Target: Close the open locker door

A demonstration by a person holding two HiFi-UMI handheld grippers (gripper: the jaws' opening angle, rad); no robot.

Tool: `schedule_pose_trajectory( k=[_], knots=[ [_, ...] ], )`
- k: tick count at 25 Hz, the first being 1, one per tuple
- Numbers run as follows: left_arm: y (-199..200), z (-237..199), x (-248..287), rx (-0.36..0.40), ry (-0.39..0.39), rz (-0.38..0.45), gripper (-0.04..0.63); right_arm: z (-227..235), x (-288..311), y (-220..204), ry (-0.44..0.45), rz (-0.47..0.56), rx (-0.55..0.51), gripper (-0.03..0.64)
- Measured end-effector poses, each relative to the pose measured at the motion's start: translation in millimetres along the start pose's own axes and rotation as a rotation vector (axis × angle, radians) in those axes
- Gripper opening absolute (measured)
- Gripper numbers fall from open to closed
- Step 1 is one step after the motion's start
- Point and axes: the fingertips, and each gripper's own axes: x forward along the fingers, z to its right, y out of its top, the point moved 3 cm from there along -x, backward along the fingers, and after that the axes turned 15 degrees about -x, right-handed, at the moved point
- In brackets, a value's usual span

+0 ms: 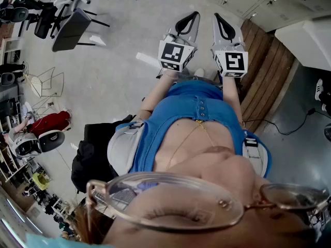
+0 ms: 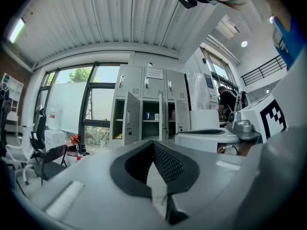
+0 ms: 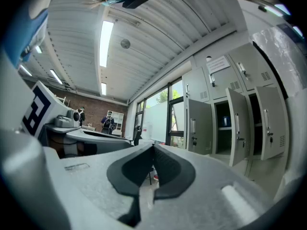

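A bank of grey lockers (image 2: 148,107) stands some way ahead in the left gripper view, with three doors swung open; the leftmost open door (image 2: 130,119) juts out toward me. In the right gripper view the same lockers (image 3: 240,114) are at the right, and the nearest open door (image 3: 197,126) is well beyond the jaws. My left gripper (image 2: 154,143) is shut with nothing in it. My right gripper (image 3: 153,146) is also shut and empty. In the head view both the left gripper (image 1: 192,16) and the right gripper (image 1: 217,17) are held side by side in front of my body, far from the lockers.
Black office chairs (image 1: 72,27) stand on the grey floor at the back left. A wooden platform (image 1: 264,71) and a white counter (image 1: 310,40) lie to the right, with a cable (image 1: 282,130) on the floor. A black bag (image 1: 90,156) sits by my left side. People (image 3: 108,121) stand far off.
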Motion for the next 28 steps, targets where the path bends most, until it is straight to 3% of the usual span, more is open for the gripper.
schedule_pose_trajectory(
  k=[10,16,21,28],
  knots=[
    [6.9,-21.5,15.8,-0.043,-0.062,-0.027,-0.006,0.4,27.7,-2.0,-0.004,0.008,0.053,0.002],
    [20.7,-57.9,52.1,-0.054,-0.124,-0.021,-0.006,9.0,79.3,0.3,0.003,0.048,0.052,0.002],
    [40.2,-104.1,85.0,-0.051,-0.159,-0.028,-0.006,21.2,139.4,-1.0,-0.046,0.000,0.005,0.002],
    [55.8,-153.0,123.2,-0.049,-0.224,-0.056,-0.006,32.5,202.6,-6.6,-0.099,0.006,0.034,0.002]
  ],
)
